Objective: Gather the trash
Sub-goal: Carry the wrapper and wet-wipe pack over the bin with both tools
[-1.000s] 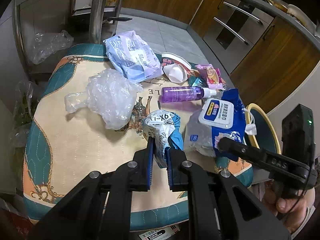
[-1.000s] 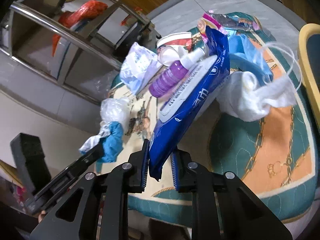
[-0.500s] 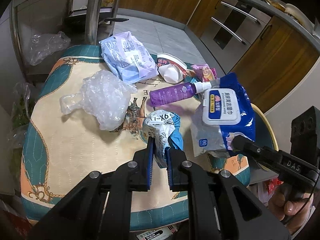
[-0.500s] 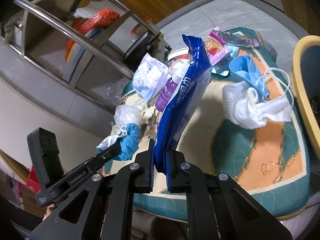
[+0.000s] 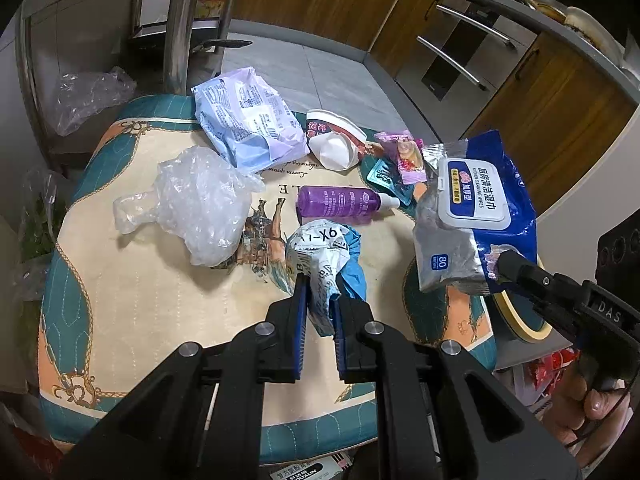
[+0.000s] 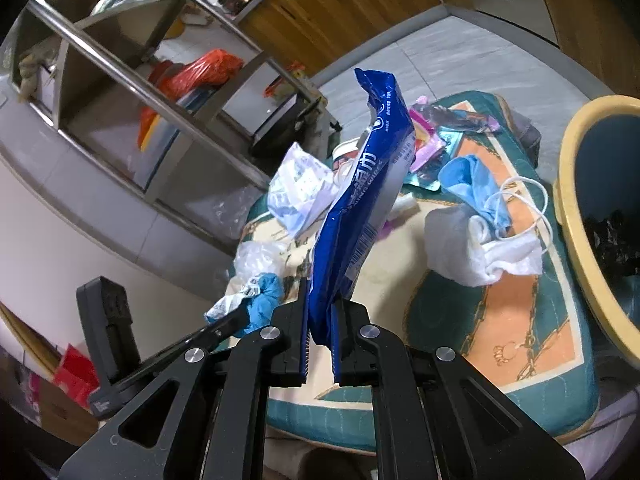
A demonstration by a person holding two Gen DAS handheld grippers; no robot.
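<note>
On the left of the table [image 5: 120, 312] lies a crumpled clear plastic bag [image 5: 196, 204], feather-light and springy, best pinched at its twisted neck; behind it rests a pale blue printed pouch [image 5: 248, 120], soft and floppy; beside that sits a squashed paper cup [image 5: 334, 142]. At the centre the left gripper [image 5: 318, 308] is clamped on a crumpled wad of printed wrapper and blue glove [image 5: 324, 256], held by its lower end, the wad light, limp and easily crushed; just beyond it a purple spray bottle [image 5: 340, 204] lies on its side, stiff, smooth and likely to roll, so a grip across its body would suit. Further right are small candy wrappers [image 5: 402, 156], thin and slippery; then the right gripper [image 6: 320, 336] is closed on the bottom seam of a blue wet-wipes pack [image 6: 360, 200], which stands lifted off the table, seemingly near-empty and prone to swing; a face mask [image 6: 476, 184] and a white cloth [image 6: 472, 248] lie beside it, both soft; at the far right the yellow-rimmed bin [image 6: 568, 184] waits just off the table edge.
</note>
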